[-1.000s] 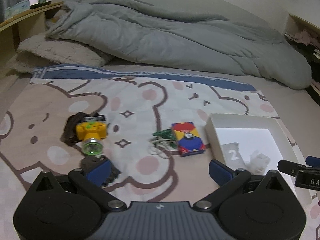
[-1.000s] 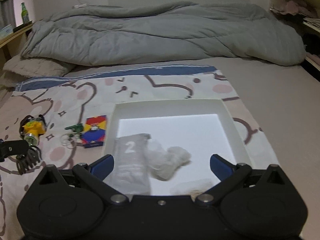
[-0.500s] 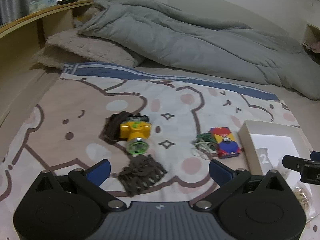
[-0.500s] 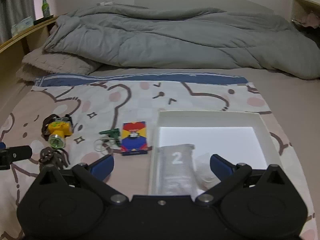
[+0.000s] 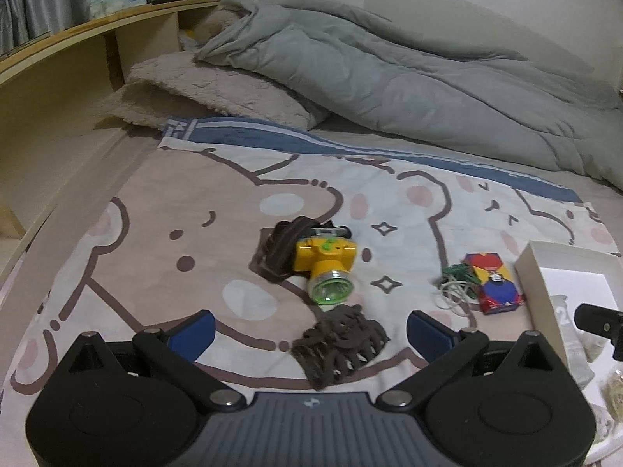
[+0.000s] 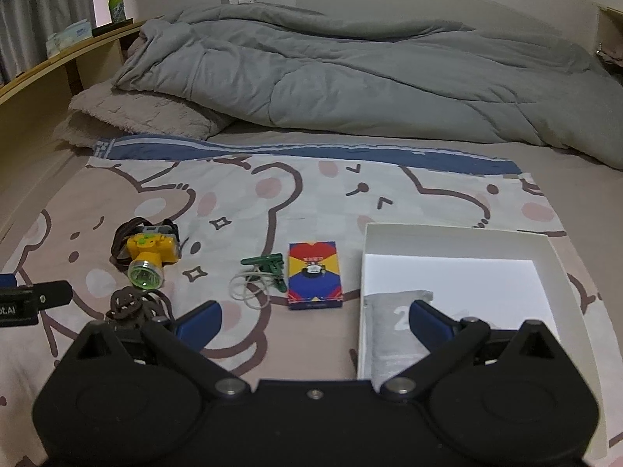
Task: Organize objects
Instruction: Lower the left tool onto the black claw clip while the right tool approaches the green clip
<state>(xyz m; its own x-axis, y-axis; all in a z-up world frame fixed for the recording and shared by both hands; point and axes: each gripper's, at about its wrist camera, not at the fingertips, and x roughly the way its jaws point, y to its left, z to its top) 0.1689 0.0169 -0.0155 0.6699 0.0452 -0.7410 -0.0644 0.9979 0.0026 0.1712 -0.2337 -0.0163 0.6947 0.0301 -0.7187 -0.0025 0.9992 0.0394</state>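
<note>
Left wrist view: the left gripper (image 5: 310, 329) hangs spread wide and empty over a brown hair claw (image 5: 339, 340) on the bear-print sheet (image 5: 175, 210). Beyond lie a yellow headlamp (image 5: 326, 262), card box (image 6: 314, 274) and white tray (image 6: 459, 243). The right gripper (image 6: 313, 321) is likewise released, holding nothing. Farthest, a grey duvet (image 6: 350, 78).

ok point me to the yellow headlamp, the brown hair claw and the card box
yellow headlamp (image 5: 325, 258), left wrist view, on its yellow body
brown hair claw (image 5: 338, 340), left wrist view, on the middle of its teeth
card box (image 6: 314, 274), right wrist view, on the centre of its printed face
</note>
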